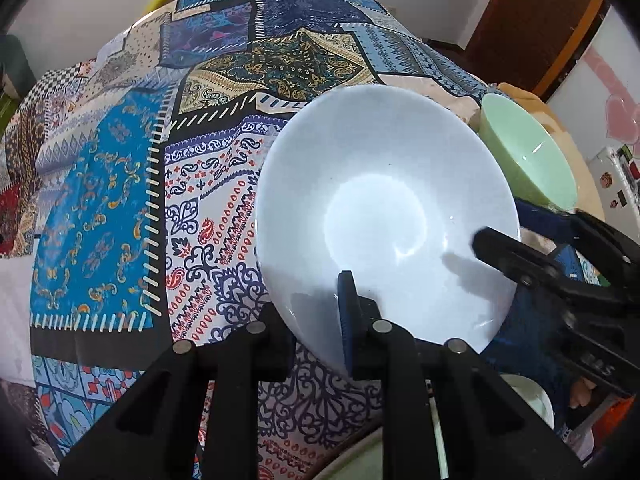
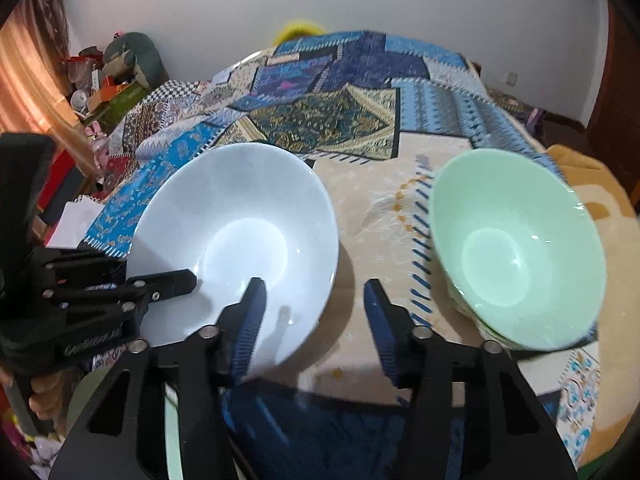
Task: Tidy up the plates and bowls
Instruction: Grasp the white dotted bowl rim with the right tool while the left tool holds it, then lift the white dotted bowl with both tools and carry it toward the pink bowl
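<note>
White and tilted, the bowl (image 1: 384,216) sits pinched at its near rim in your left gripper (image 1: 316,320), jaws closed on it above the patchwork-covered surface (image 1: 120,200). Your right gripper (image 2: 314,320) hangs open between it and the green bowl (image 2: 516,248). Held by the rim alone, the bowl could slip. Only the right view shows the green bowl whole; the left shows its edge.
</note>
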Demonstrator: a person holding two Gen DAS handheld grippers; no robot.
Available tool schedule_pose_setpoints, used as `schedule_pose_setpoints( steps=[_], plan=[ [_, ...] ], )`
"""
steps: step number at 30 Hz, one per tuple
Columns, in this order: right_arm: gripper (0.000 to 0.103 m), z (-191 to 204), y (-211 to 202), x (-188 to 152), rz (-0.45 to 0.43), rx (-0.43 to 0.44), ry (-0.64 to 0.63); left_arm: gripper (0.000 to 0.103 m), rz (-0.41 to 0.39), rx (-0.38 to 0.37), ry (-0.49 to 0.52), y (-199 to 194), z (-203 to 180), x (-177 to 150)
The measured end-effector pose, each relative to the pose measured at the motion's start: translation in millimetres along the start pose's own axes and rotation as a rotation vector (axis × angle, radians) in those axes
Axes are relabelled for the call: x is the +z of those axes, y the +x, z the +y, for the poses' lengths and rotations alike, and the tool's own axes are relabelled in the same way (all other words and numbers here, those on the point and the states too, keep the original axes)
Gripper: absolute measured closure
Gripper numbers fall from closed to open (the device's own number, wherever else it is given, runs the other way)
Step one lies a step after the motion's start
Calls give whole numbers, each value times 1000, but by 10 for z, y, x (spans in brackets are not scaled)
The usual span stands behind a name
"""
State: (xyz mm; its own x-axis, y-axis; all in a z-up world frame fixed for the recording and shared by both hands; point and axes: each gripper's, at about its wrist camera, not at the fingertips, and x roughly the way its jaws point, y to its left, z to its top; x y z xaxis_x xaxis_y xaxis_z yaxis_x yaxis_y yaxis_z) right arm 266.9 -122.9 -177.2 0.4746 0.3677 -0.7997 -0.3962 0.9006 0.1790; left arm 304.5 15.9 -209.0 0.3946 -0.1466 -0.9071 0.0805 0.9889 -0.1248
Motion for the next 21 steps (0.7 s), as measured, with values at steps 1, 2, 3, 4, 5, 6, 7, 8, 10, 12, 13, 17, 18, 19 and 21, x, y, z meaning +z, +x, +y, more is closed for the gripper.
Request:
schedule_pose_setpoints(
  steps=[1,2,3,4,5,6,7,8,10,12,13,17,18,19,21],
  plan=[
    [63,-15,55,25,17,13,8,85,-1,0,-3,6,0,1],
    [65,-33,97,40,31,23,17,85,-3,2,-2,12,0,3],
    [69,-49,141,49,44,32,26,85,-5,5,-1,18,-3,4],
    [72,-68,187,62,55,41,35,85,-8,7,-1,21,-3,4],
    [78,-82,229,69,66,50,39,85,-10,5,-3,23,1,5],
    [82,-84,247,65,71,55,41,85,-12,4,-6,26,7,8],
    [83,-92,265,61,73,64,45,85,-14,3,-8,30,10,9],
    [84,-95,269,55,71,74,48,85,-18,3,-10,33,14,9],
    [88,-73,253,41,65,85,43,85,-27,9,-15,33,13,9],
    [88,-23,211,26,59,68,25,85,-45,28,-11,26,-8,4],
    [88,-7,206,28,56,59,17,85,-53,43,-6,22,-22,-1],
    [88,14,138,16,46,53,11,85,-86,77,14,-59,-72,-40],
    [88,16,115,16,39,55,16,85,-92,76,14,-89,-82,-51],
    [88,26,74,5,31,58,17,85,-97,76,13,-122,-87,-56],
    [88,49,27,-5,20,56,18,85,-110,82,15,-204,-104,-77]
  ],
)
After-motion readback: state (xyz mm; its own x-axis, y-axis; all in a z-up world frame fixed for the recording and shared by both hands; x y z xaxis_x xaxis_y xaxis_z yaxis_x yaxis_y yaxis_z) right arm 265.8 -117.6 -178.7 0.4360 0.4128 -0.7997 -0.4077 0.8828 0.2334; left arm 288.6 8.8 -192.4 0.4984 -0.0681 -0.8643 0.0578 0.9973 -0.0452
